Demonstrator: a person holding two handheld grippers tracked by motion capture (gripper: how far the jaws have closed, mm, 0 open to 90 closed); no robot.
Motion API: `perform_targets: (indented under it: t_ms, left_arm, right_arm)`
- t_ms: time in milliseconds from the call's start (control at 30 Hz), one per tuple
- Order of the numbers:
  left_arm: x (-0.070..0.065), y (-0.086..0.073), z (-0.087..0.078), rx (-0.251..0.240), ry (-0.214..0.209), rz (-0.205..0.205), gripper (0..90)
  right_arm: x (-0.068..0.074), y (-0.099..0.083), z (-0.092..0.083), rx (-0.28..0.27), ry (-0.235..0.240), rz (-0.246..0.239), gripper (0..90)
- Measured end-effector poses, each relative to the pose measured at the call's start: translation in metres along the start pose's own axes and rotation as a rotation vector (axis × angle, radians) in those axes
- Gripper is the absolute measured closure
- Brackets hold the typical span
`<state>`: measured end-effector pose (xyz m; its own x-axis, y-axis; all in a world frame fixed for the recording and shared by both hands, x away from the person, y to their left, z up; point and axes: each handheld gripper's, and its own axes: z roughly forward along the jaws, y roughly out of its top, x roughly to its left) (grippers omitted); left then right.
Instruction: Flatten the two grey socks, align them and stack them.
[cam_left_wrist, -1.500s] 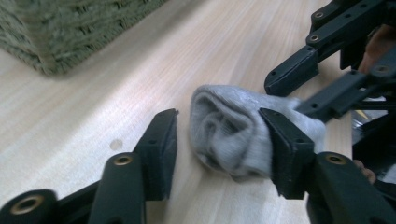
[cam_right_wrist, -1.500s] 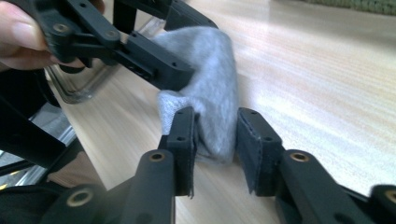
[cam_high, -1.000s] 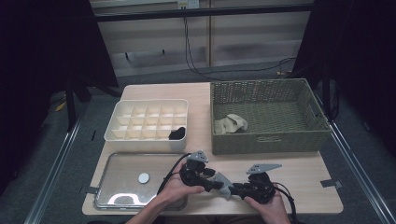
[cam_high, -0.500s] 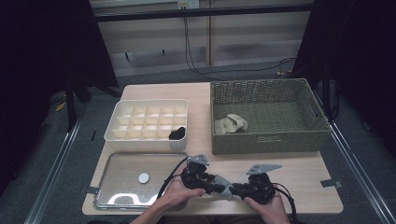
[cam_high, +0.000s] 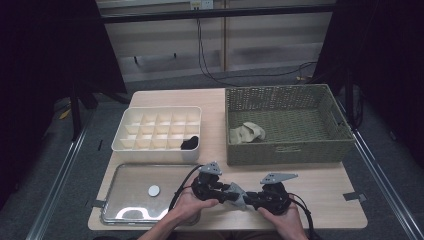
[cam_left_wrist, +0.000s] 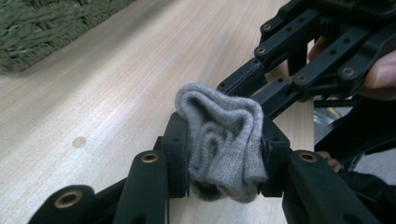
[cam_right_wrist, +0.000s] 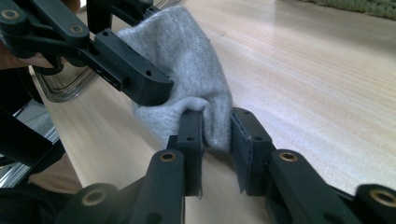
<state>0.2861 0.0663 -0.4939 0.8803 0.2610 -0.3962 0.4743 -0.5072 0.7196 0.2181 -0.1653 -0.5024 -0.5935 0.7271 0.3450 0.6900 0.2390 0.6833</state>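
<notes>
Grey sock bunched just above the table's near edge, between my grippers; left gripper jaws have just been closing, now clamped on it; right gripper pinches its other end.

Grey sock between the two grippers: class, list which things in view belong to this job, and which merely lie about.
In the job:
- grey sock, bunched
- left gripper, jaws just closing, pads pressed on the sock
- right gripper, clamped on the sock's other end

Lying about:
- woven basket holding a beige cloth
- white divided box with a black item
- metal tray with a white disc
</notes>
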Motion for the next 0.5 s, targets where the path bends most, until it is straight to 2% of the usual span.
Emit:
perform_targets:
  t_ms: [100,167,300,500]
  left_arm:
    - [-0.002,0.003,-0.003,-0.002,-0.012,0.006,63.6]
    - [-0.004,0.006,-0.003,0.003,-0.011,0.033,63.6]
    - [-0.004,0.008,-0.005,0.014,0.004,0.052,63.9]
    - [-0.002,0.012,-0.011,0.011,0.015,0.057,64.3]
  right_arm:
    - [0.000,0.001,0.000,-0.002,0.000,-0.003,72.5]
    - [0.001,0.001,0.000,0.002,0.000,-0.013,69.3]
    - [0.001,0.002,-0.001,0.002,-0.014,-0.024,63.2]
    - [-0.001,0.006,-0.006,-0.018,-0.007,-0.012,54.3]
